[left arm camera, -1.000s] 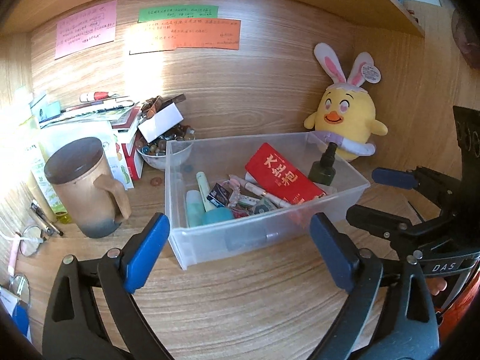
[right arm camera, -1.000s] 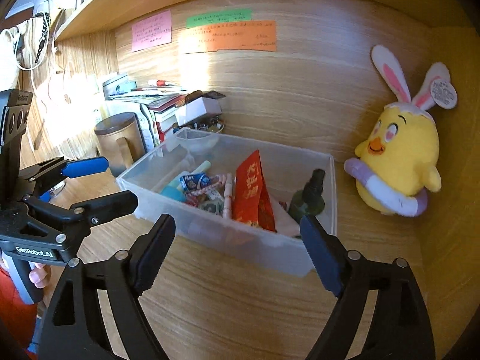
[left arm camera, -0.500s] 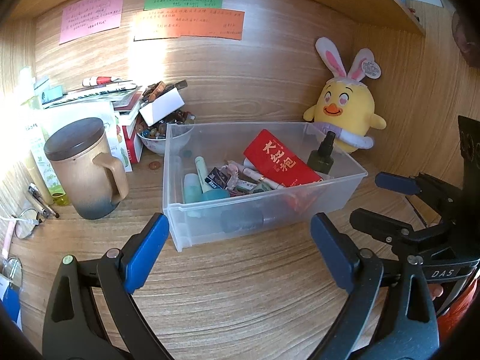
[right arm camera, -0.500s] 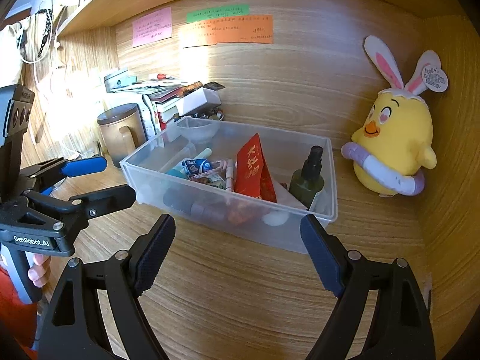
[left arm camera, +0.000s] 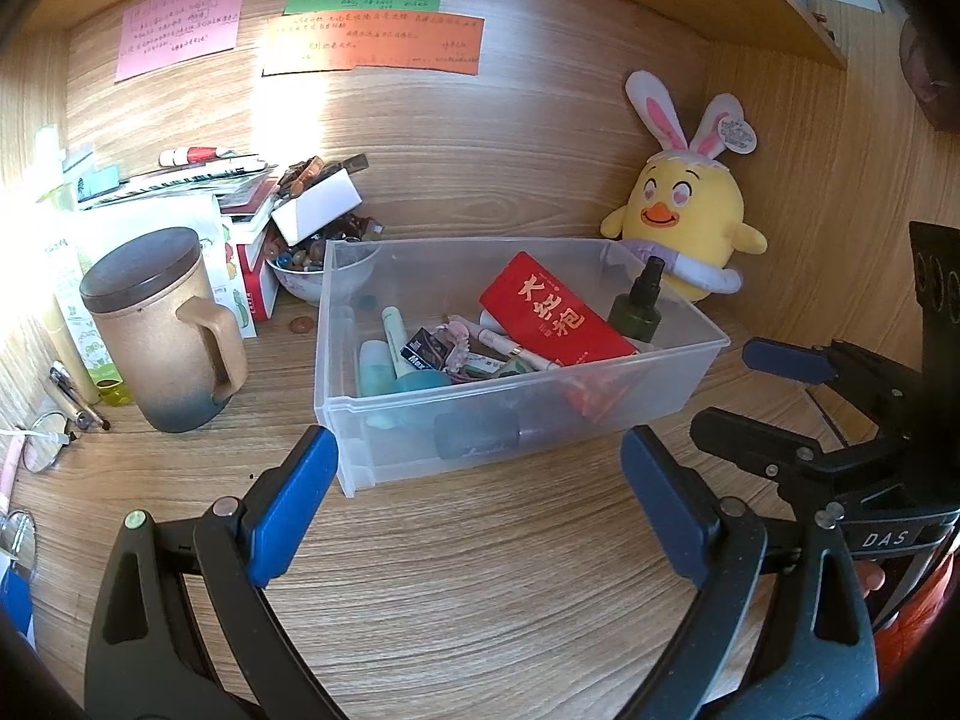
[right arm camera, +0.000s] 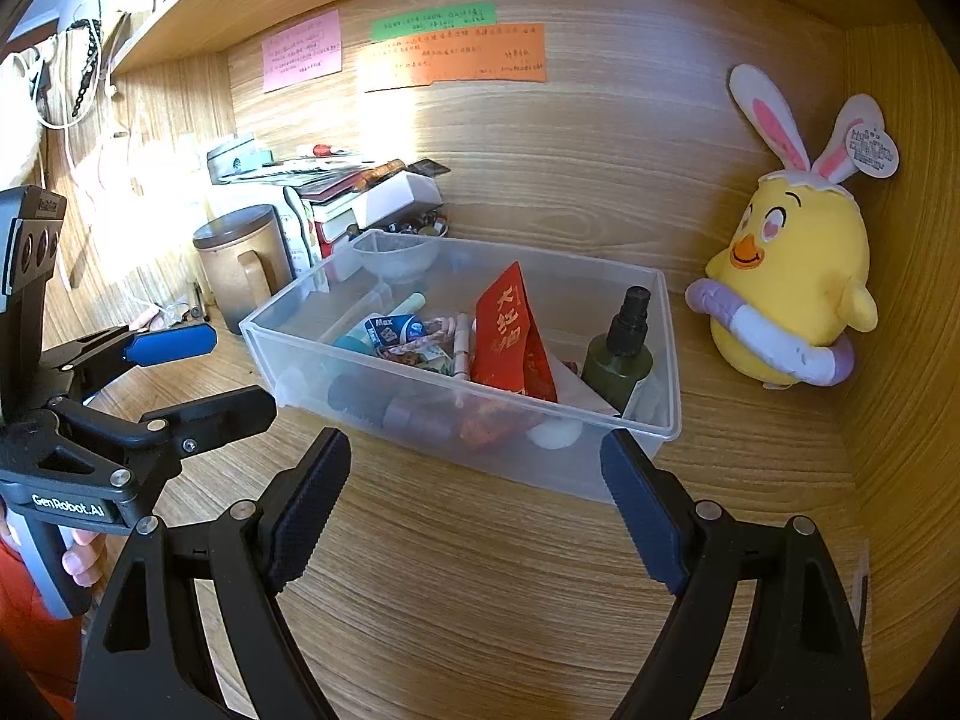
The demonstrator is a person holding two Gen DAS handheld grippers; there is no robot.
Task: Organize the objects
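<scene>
On a wooden desk [left arm camera: 480, 588] tucked under a shelf, both claws hang empty over bare boards, short of a clear bin [left arm camera: 516, 420] crammed with small items. The left gripper [left arm camera: 480, 492] holds its blue-padded jaws wide apart, clamping nothing; the right gripper [right arm camera: 474, 498] is likewise spread and empty.

Judging by the scene, the tidying has barely begun or sits between steps. Inside the bin lie a red packet [left arm camera: 555, 315], a green spray bottle [left arm camera: 639, 306], teal tubes [left arm camera: 375, 363], pens and a jumble of smaller bits, too tangled to name one by one. Outside it, much looks unsorted: a lidded mug [left arm camera: 162, 330] stands to the bin's left, a bowl of beads [left arm camera: 297, 267] sits behind the bin's far-left corner, and a heap of books and papers [left arm camera: 198, 180] leans against the back wall. A yellow plush chick [left arm camera: 684, 222] rests just past the bin's far right corner. Whether these belong in the bin cannot be told.

From the left claw, the bin's near wall lies just ahead, roughly centred between the jaws. From the right claw, the bin sits ahead and angled, its near-right corner close to the right jaw, with the bottle upright just inside that end.
</scene>
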